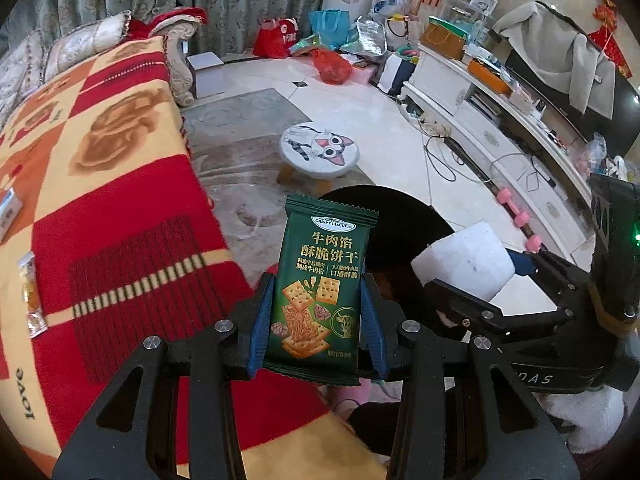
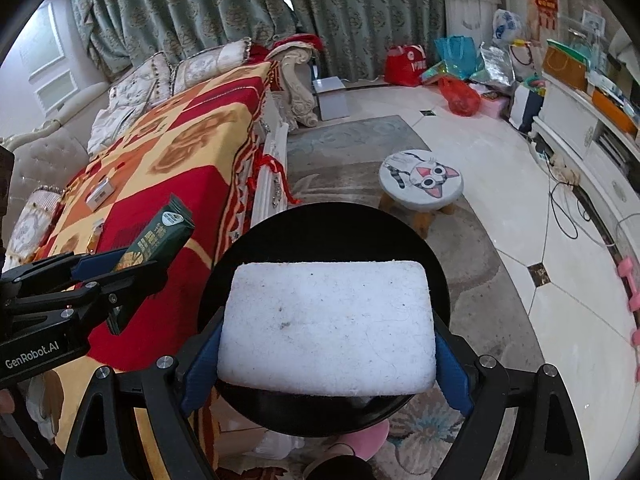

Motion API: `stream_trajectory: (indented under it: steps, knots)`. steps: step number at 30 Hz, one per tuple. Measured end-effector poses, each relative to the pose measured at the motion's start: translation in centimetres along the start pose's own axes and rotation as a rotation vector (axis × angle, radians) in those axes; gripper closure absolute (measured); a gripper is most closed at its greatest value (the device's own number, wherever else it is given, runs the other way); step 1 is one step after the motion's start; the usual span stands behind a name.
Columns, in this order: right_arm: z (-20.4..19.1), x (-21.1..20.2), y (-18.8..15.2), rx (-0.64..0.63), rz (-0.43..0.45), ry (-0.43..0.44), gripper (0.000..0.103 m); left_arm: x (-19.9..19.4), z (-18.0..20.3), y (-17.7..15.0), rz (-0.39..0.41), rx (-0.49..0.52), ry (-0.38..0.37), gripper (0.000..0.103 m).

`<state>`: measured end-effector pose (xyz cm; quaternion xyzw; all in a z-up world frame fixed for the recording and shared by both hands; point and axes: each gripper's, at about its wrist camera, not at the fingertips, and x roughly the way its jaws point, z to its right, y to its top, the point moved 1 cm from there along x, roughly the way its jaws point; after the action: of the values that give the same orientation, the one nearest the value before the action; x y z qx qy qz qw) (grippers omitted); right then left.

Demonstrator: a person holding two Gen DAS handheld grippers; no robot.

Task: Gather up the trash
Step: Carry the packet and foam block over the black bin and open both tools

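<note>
**A:** Claws first, what have they got?

**B:** Left claw (image 1: pixel 316 312) is pinched part-way on a green biscuit packet (image 1: pixel 318 280), held upright between the blue pads. Right claw (image 2: pixel 326 356) stands wide, clamped across a white foam block (image 2: pixel 326 324). Both pieces of trash hang right over the round black bin (image 2: pixel 324 224) that sits beside the counter's near edge.

**A:** So the step is the drop?

**B:** That's my reading: carrying is done, release isn't. Next move calls for each claw to open while centred above the bin's mouth; the foam is broad, so it may catch the rim.

**A:** Anything left?

**B:** On the counter (image 1: pixel 120 208), under its red and yellow blanket, an orange wrapper (image 1: pixel 32 296) and a small white box (image 1: pixel 8 208) lie near the far left edge. Beyond, a cat-face stool (image 1: pixel 318 152) on pale floor tiles, then bags by the curtains.
</note>
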<state>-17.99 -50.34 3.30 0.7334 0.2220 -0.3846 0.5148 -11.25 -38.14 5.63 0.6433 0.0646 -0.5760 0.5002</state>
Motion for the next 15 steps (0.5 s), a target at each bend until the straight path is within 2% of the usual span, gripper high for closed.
stream_trajectory:
  steps: [6, 8, 9, 11, 15]
  knots:
    - [0.8, -0.1, 0.0, 0.034, 0.01, -0.003, 0.013, 0.5, 0.2, 0.3, -0.005, -0.013, -0.042, 0.062]
    - [0.8, -0.1, 0.0, 0.035, 0.01, -0.007, 0.011, 0.5, 0.1, 0.4, -0.005, -0.019, -0.052, 0.052]
    - [0.9, -0.1, -0.1, 0.037, 0.01, -0.007, 0.01, 0.4, 0.1, 0.4, -0.003, -0.023, -0.052, 0.051]
    - [1.0, -0.1, -0.1, 0.039, 0.01, -0.003, 0.006, 0.2, -0.1, 0.3, -0.002, -0.028, -0.049, 0.051]
    - [0.6, -0.1, 0.0, 0.03, 0.012, 0.0, 0.005, -0.4, -1.1, -0.1, 0.004, -0.044, -0.031, 0.051]
